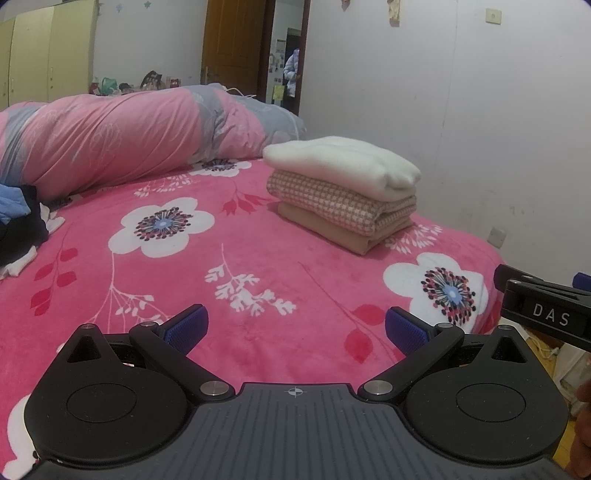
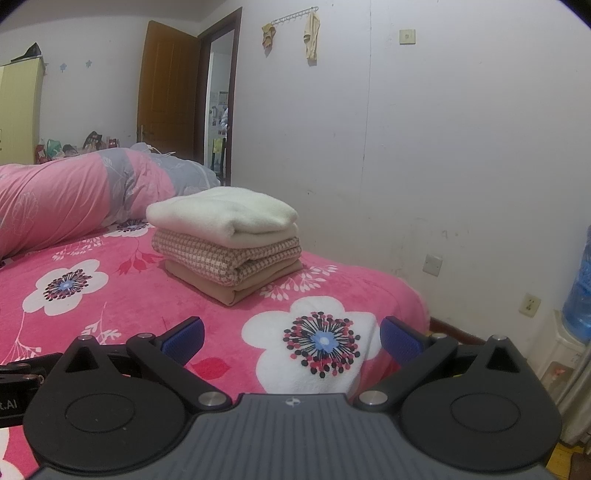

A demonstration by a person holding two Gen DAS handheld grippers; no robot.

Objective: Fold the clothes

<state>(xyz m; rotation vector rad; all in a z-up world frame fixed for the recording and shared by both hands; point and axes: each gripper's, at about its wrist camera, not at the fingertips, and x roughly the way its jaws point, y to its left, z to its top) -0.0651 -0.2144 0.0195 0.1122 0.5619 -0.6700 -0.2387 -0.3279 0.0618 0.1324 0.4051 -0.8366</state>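
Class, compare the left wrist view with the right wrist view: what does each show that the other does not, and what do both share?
Only the left wrist view shows the unfolded dark and blue clothes at the bed's left edge. Only the right wrist view shows the water bottle and the wall hooks with cloths hanging. Both share the folded stack, white on checked on tan, the flowered pink blanket and the rolled quilt. The left gripper and right gripper are open, holding nothing.

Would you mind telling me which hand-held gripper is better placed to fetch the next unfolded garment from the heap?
Left, probably. The unfolded heap lies at the left edge of the left wrist view and is absent from the right. Both the left hand-held gripper and right hand-held gripper are open and empty.
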